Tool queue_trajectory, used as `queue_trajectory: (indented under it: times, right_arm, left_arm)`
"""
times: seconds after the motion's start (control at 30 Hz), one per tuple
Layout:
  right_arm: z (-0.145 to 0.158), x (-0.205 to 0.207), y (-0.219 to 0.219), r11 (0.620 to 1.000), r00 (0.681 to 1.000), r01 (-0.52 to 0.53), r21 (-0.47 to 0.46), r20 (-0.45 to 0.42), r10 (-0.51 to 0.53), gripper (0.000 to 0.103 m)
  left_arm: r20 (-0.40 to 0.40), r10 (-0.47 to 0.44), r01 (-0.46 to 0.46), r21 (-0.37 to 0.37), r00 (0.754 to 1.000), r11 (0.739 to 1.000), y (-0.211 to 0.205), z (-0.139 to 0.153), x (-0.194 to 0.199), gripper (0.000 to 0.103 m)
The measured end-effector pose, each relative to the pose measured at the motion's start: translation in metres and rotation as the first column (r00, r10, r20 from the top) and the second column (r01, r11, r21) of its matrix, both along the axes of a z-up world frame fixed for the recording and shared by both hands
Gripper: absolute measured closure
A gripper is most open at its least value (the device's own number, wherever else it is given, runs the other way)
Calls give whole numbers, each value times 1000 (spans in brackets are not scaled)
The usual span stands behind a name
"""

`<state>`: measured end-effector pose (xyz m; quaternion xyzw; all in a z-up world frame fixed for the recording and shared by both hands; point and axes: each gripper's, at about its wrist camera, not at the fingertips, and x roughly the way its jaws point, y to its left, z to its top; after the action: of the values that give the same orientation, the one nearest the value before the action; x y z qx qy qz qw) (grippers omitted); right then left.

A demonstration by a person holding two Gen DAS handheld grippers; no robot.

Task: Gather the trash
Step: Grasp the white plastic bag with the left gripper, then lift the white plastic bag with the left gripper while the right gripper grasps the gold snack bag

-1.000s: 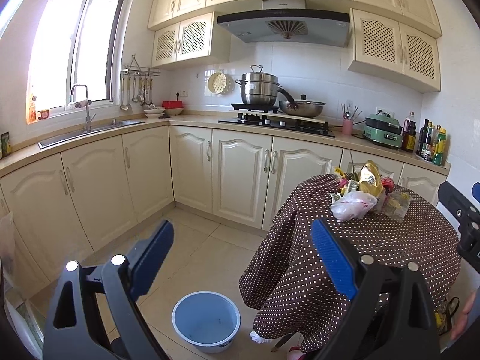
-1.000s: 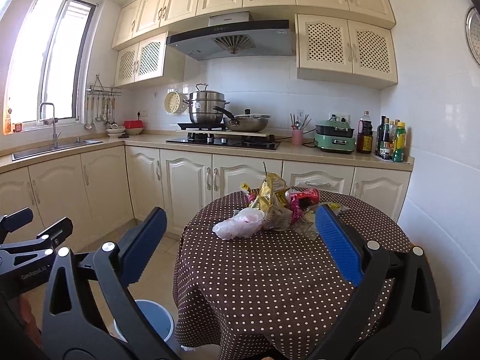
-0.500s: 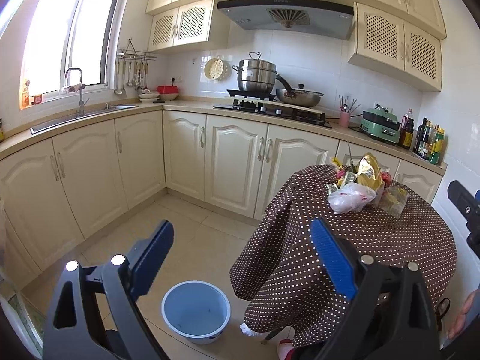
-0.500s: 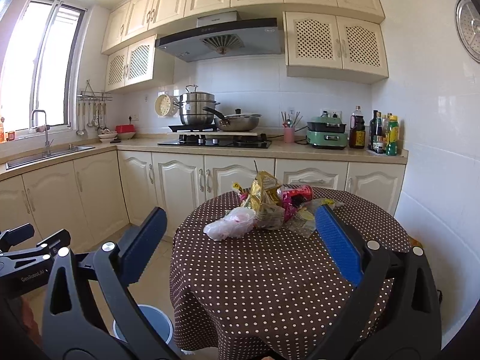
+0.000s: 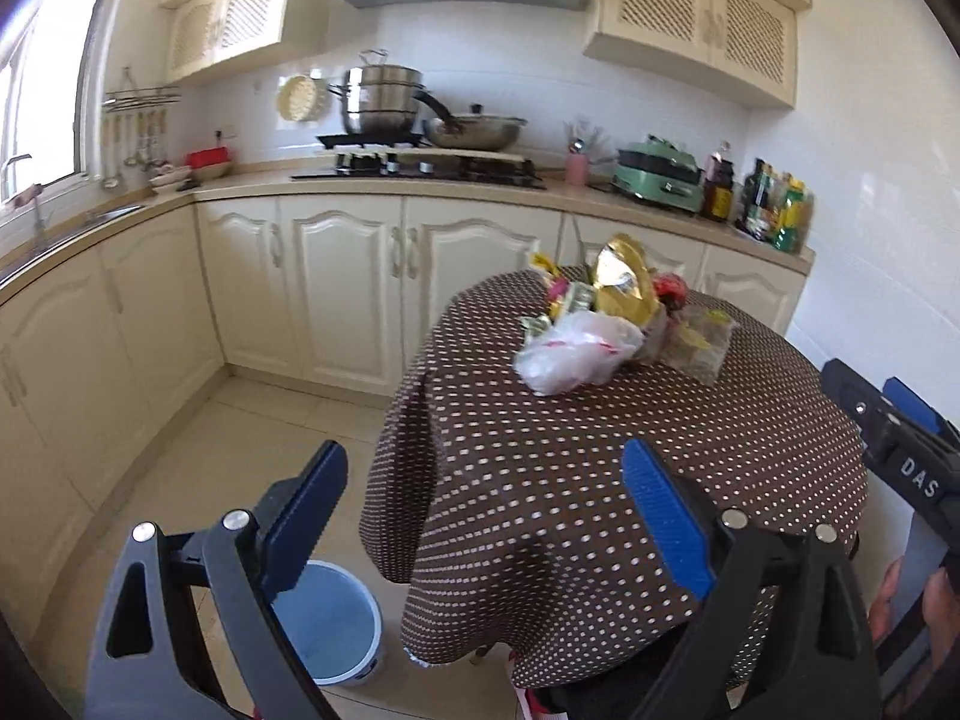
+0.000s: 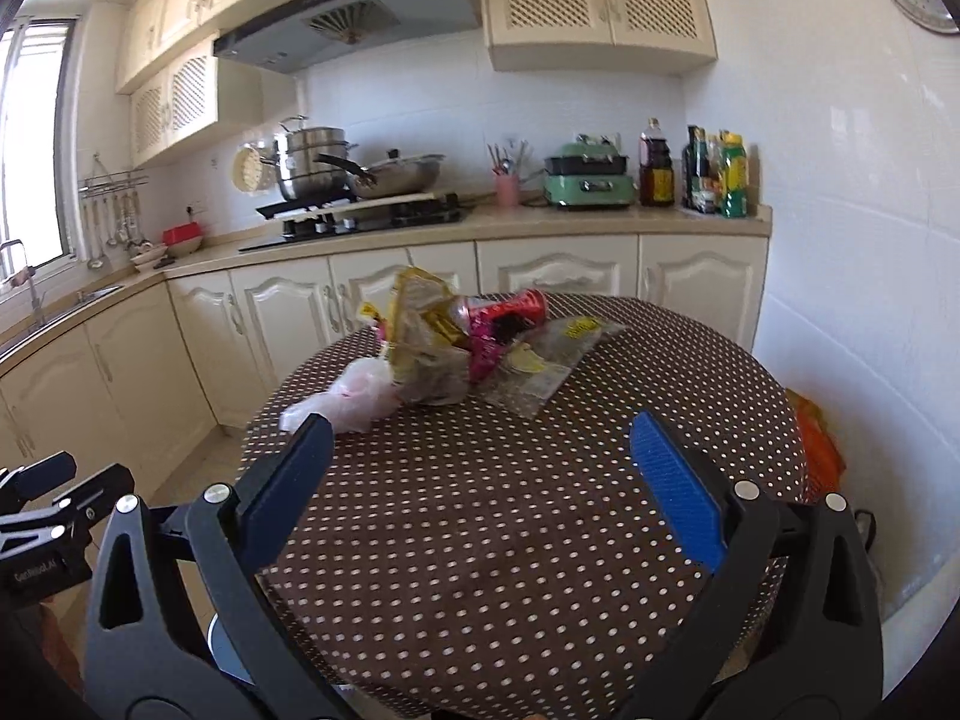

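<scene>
A heap of trash sits on the far half of a round table [image 5: 600, 480] [image 6: 480, 510] under a brown polka-dot cloth. In it are a white plastic bag [image 5: 570, 354] [image 6: 354, 399], a gold foil pouch [image 5: 621, 282] [image 6: 420, 324], a red and pink wrapper [image 6: 504, 318] and a clear packet [image 5: 699, 342] [image 6: 540, 366]. My left gripper [image 5: 486, 498] hangs open over the table's near left edge, well short of the heap. My right gripper [image 6: 480, 462] is open above the cloth, also short of the heap. A blue bin [image 5: 327, 624] stands on the floor left of the table.
Cream cabinets [image 5: 336, 276] and a counter run along the back wall and left side. On the counter are a stove with pots [image 5: 384, 102], a green appliance [image 6: 588, 180] and bottles [image 6: 714, 174]. An orange bag [image 6: 819, 450] lies by the right wall.
Both grippers have moved forward toward the table and tilted down, so the heap looks larger and nearer. Both stay open and empty.
</scene>
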<state>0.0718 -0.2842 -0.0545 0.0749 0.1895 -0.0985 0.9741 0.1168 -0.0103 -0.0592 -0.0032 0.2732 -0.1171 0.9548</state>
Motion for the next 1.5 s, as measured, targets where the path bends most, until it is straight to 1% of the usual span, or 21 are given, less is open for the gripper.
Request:
queue_trajectory:
  times: [0.13, 0.3, 0.43, 0.57, 0.67, 0.73, 0.83, 0.97, 1.13, 1.23, 1.27, 1.3, 1.33, 1.37, 1.4, 1.5]
  right_arm:
    - [-7, 21, -17, 999, 999, 20, 35, -32, -19, 6]
    - [-14, 44, -26, 998, 998, 25, 59, -52, -22, 6]
    - [-19, 61, -31, 997, 997, 32, 77, -66, -27, 6]
    - [-25, 79, -36, 996, 996, 30, 82, -89, -23, 6]
    - [-28, 92, -38, 996, 995, 28, 84, -98, -20, 6]
    - [-30, 99, -38, 996, 995, 23, 85, -103, -14, 6]
    - [-30, 111, -38, 996, 994, 16, 85, -105, -7, 6]
    - [-29, 123, -36, 997, 995, 8, 81, -103, 1, 6]
    - [-30, 133, -33, 997, 995, -1, 76, -103, 9, 6]
    - [-32, 136, -30, 998, 993, -8, 60, -114, 15, 6]
    - [-33, 137, -30, 998, 993, -9, 60, -118, 16, 6]
    - [-33, 137, -30, 998, 993, -8, 60, -120, 15, 6]
    - [-33, 137, -30, 998, 993, -7, 60, -119, 14, 6]
    - [-32, 137, -30, 998, 993, -4, 58, -117, 10, 6]
    - [-32, 137, -30, 998, 993, -3, 57, -116, 9, 6]
    - [-29, 137, -25, 999, 994, -20, 43, -108, 24, 6]
  left_arm:
    - [-28, -72, 73, 23, 997, 997, -26, -7, 25, 12]
    - [-47, -95, 96, 28, 994, 995, -45, -12, 55, 12]
    - [-50, -106, 109, 50, 993, 993, -61, -15, 79, 12]
    - [-72, -117, 121, 55, 990, 991, -70, -25, 105, 12]
    - [-85, -125, 131, 80, 989, 988, -75, -35, 122, 12]
    - [-86, -128, 135, 84, 988, 987, -77, -40, 130, 12]
    - [-93, -158, 165, 76, 983, 983, -74, -44, 138, 12]
    - [-96, -168, 178, 110, 981, 978, -85, -53, 151, 12]
    - [-104, -150, 165, 147, 983, 975, -94, -58, 167, 12]
    - [-115, -171, 184, 123, 979, 975, -97, -59, 171, 14]
    - [-118, -175, 189, 123, 978, 974, -98, -60, 173, 27]
    - [-124, -176, 191, 121, 977, 974, -99, -61, 173, 37]
    - [-154, -188, 205, 97, 970, 974, -98, -64, 175, 55]
    - [-173, -198, 213, 73, 965, 974, -96, -65, 177, 58]
    - [-171, -198, 210, 55, 965, 976, -94, -65, 177, 60]
    - [-136, -190, 191, -1, 972, 982, -83, -60, 170, 69]
